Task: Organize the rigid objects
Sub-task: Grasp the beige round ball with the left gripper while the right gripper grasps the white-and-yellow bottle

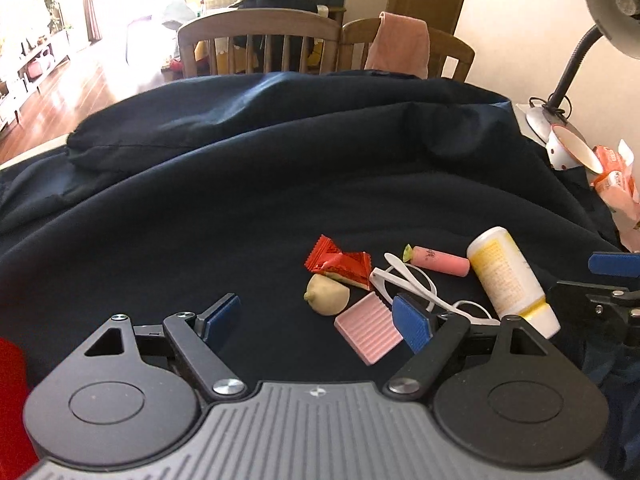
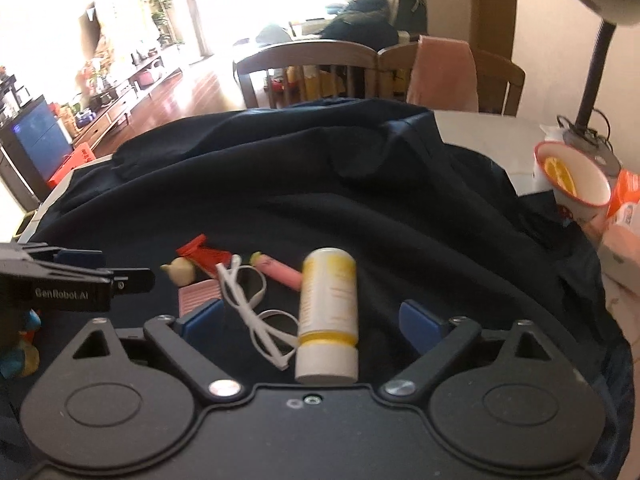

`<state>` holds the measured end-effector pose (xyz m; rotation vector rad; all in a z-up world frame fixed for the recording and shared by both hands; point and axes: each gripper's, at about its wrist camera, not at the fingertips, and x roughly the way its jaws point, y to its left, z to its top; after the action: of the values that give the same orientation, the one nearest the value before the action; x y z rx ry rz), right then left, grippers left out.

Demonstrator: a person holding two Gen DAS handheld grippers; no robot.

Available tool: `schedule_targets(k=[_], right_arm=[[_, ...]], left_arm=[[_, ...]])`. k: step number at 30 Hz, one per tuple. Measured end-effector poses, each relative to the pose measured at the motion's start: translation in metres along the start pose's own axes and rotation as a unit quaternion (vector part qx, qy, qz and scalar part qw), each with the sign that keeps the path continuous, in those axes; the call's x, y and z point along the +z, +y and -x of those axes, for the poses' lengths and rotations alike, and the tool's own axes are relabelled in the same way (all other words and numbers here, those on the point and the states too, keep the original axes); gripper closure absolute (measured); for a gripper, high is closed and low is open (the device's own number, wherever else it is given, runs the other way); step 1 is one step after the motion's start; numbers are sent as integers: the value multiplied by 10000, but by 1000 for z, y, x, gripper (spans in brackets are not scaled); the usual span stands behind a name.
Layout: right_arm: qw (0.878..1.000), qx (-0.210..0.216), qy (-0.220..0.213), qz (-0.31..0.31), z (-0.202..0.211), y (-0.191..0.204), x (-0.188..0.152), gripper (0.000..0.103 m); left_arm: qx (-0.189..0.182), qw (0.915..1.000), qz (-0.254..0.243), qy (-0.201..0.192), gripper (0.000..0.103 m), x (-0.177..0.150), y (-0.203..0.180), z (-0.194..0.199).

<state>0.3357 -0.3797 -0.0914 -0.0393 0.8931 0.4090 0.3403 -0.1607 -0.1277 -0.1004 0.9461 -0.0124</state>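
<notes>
Yellow bottle point(image 2: 328, 316) lying between right gripper point(image 2: 316, 320) fingers, white cable point(image 2: 256, 312) alongside

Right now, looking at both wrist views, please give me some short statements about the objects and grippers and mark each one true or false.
1. The bottle lies on its side between the open fingers of the right gripper. True.
2. The left gripper is shut on the pink block. False: its jaws are open and hold nothing; the block lies on the cloth beside one finger.
3. The white cable lies left of the bottle in the right wrist view. True.
4. The red wrapper sits inside the bowl. False: it lies on the cloth, near the lemon.
5. The lamp stands among the small objects. False: the lamp stands far off, by the bowl.
</notes>
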Motion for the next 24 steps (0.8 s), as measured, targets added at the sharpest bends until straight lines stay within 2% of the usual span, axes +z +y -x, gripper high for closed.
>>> schedule_targets(k=[7, 14, 15, 19, 21, 24], right_arm=[[9997, -79, 155, -180, -24, -12, 5, 21], [9993, -19, 237, -288, -43, -18, 12, 28], [9993, -19, 256, -278, -46, -18, 12, 28], [9991, -2, 335, -276, -55, -18, 11, 35], [9989, 14, 358, -288, -59, -18, 10, 39], [9989, 22, 392, -272, -64, -18, 10, 41]], left_arm=[[57, 9999, -7, 131, 20, 6, -1, -29], [91, 9996, 144, 215, 22, 5, 3, -48], [81, 9996, 166, 225, 27, 5, 5, -50], [16, 9996, 210, 211, 37, 4, 8, -53], [9, 9997, 176, 195, 48, 3, 8, -52], [-41, 9997, 170, 174, 59, 0, 8, -50]])
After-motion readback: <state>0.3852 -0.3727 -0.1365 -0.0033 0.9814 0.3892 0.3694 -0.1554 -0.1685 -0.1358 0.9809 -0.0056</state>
